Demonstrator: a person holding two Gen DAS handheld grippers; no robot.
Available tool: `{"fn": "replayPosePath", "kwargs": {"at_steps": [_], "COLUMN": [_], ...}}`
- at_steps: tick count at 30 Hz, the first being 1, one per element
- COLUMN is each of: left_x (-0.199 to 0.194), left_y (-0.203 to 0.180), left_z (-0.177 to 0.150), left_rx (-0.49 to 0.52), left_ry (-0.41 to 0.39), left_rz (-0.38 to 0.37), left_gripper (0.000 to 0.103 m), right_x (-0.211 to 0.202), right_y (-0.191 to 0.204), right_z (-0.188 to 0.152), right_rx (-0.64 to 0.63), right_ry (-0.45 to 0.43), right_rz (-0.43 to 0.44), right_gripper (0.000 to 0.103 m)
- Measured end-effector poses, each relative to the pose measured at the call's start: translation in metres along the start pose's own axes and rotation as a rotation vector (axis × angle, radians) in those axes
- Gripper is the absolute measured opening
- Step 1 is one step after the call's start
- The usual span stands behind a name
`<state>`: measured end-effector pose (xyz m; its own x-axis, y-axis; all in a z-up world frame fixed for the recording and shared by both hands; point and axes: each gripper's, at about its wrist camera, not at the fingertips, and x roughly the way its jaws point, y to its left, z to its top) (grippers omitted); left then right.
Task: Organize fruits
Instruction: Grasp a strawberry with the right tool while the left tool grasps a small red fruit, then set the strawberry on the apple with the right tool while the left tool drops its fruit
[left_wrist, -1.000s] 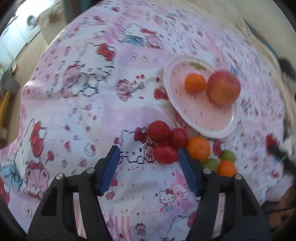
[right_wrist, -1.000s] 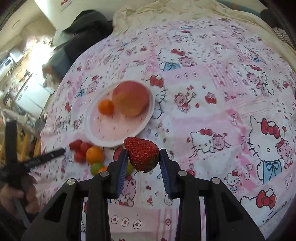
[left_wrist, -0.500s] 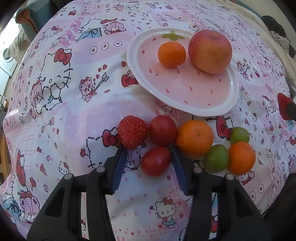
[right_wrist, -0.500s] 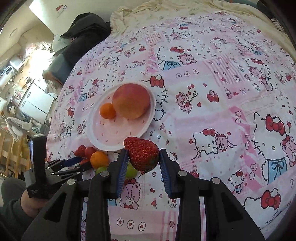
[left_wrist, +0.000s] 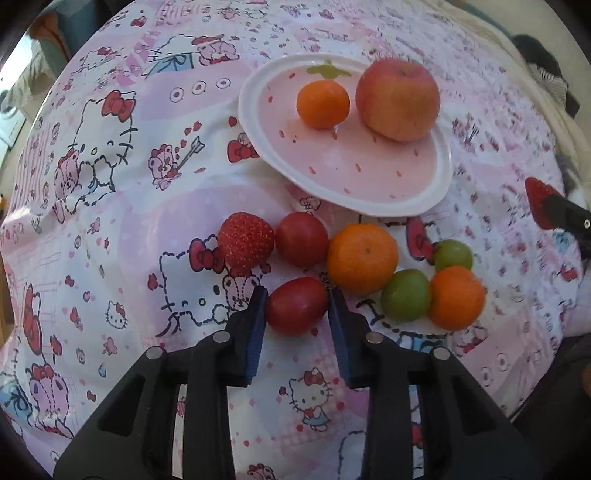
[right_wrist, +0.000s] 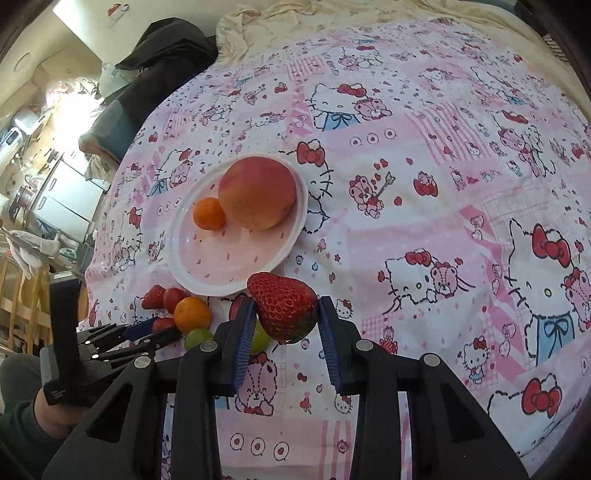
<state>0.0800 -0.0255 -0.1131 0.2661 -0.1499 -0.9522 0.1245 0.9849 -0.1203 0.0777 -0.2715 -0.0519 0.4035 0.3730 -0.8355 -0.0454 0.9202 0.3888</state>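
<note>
Plate: white rim, pink centre, carrying an apple and small orange.
Left gripper: open around a red tomato (contact unclear), on the bed.
Right gripper: clamped on a strawberry, just off the plate's near rim.

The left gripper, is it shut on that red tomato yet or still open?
Cannot tell. The left gripper has a finger on each side of the red tomato on the tablecloth, but contact isn't clear.
</note>
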Motion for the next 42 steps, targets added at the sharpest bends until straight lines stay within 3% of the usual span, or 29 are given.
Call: {"fn": "replayPosePath", "kwargs": {"at_steps": [10,19,30,42], "left_x": [-0.043,-0.097,-0.108,-0.089], "left_y": [0.021,0.031,0.033,0.035], "left_z": [-0.007,0.011,0.054,0.109], "left_rx": [-0.083,-0.126,-0.120,-0.072], "left_ry": [-0.132,-0.273,-0.298,-0.294], "left_rz": [-0.001,-0.022,-0.050,-0.012], "left_gripper": [0.029,0.029,0.029,0.029], "right_x": [-0.021,-0.031,-0.021,0.008], "right_y": [0.018,0.036,0.042,0.057], "right_z": [-0.003,0.003,0.049,0.096], "right_rx": [-0.045,-0.083,-0.120,-0.175], "right_ry": [-0.046,-0.076,-0.108,-0.121], "right_rz": [-0.008,0.019,0.025,0.049], "right_gripper": [0.036,0.036,0.036,0.036]}}
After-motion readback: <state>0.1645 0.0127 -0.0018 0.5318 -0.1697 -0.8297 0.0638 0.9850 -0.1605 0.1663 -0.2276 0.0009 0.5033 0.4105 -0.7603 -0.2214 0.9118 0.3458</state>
